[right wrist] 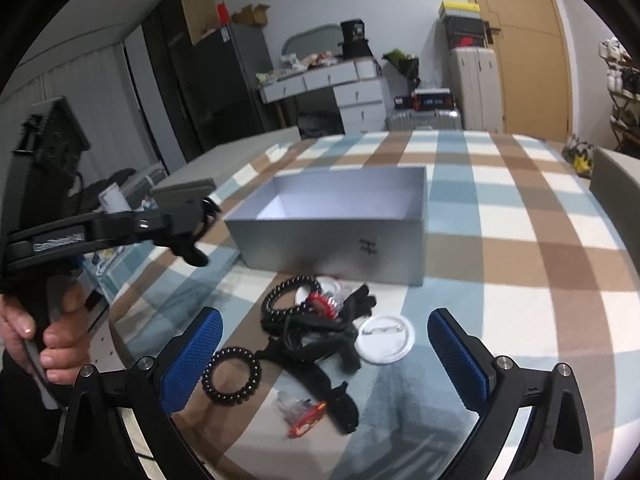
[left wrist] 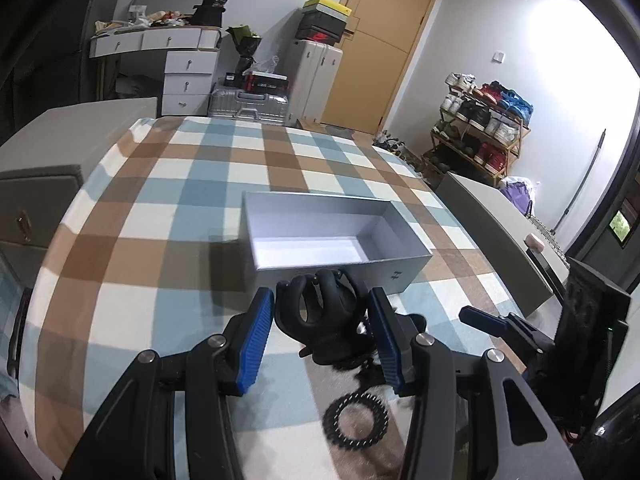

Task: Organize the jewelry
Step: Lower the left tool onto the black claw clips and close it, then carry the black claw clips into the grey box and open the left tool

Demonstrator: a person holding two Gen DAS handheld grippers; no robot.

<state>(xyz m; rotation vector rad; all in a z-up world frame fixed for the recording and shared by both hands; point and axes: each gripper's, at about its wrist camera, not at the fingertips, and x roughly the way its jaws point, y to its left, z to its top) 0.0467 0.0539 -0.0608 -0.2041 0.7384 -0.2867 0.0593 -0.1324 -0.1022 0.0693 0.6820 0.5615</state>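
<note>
My left gripper (left wrist: 320,314) is shut on a black claw hair clip (left wrist: 320,308), held just above the checked tablecloth in front of the open grey box (left wrist: 400,274). The box looks empty inside. In the right wrist view the left gripper (right wrist: 200,236) hangs left of the box (right wrist: 332,244). My right gripper (right wrist: 326,344) stands open over a pile of accessories: a black bead bracelet (right wrist: 286,294), a black spiral hair tie (right wrist: 231,376), a white pin badge (right wrist: 386,338), a red clip (right wrist: 322,306), black clips (right wrist: 320,360) and a clear-and-red clip (right wrist: 302,412).
The table (left wrist: 160,220) has a blue, brown and white checked cloth. Grey chair backs stand at its left (left wrist: 40,184) and right (left wrist: 492,232). A person's hand (right wrist: 56,340) grips the left tool's handle. Drawers, suitcases and a shoe rack line the far walls.
</note>
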